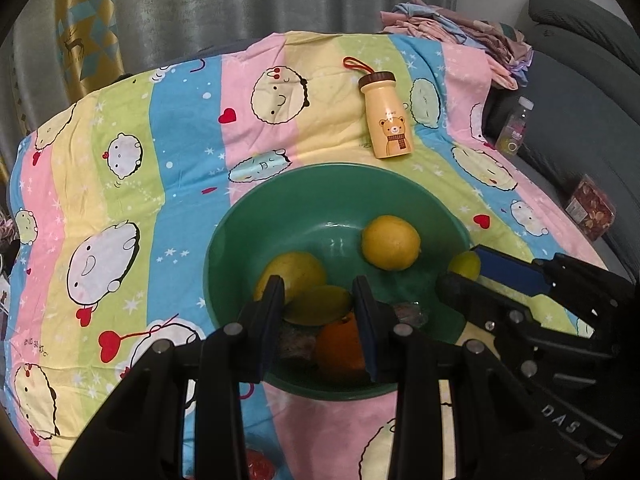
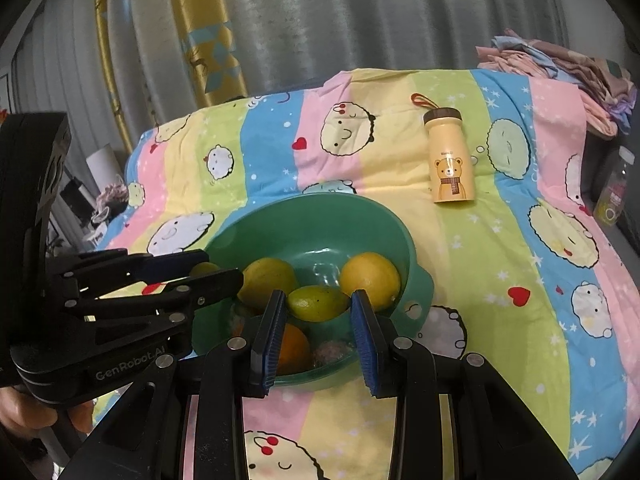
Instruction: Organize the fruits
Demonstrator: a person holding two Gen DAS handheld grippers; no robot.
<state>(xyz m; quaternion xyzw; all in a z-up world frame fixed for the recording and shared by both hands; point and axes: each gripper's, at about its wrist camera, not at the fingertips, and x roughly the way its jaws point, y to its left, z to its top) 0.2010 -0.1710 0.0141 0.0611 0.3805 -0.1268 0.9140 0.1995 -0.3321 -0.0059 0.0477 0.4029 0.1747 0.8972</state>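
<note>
A green bowl [image 1: 280, 208] sits on the cartoon-print cloth and also shows in the right wrist view [image 2: 312, 216]. It holds a yellow lemon [image 1: 391, 242], a second yellow fruit [image 1: 294, 274], a yellow-green fruit [image 1: 320, 304], an orange [image 1: 340, 346] and a dark wrapped item [image 1: 296, 340]. My left gripper [image 1: 318, 294] is open above the bowl's near side. My right gripper [image 2: 318, 308] is open above the yellow-green fruit [image 2: 318, 302]. In the left wrist view the right gripper [image 1: 464, 264] has a small yellow-green fruit [image 1: 466, 264] between its fingers.
A yellow bear-print bottle [image 1: 386, 116] lies on the cloth beyond the bowl. Folded clothes [image 1: 460, 28] are stacked at the back right. A clear bottle [image 1: 516, 126] and a patterned box [image 1: 590, 212] stand on the grey sofa at the right. Curtains hang behind.
</note>
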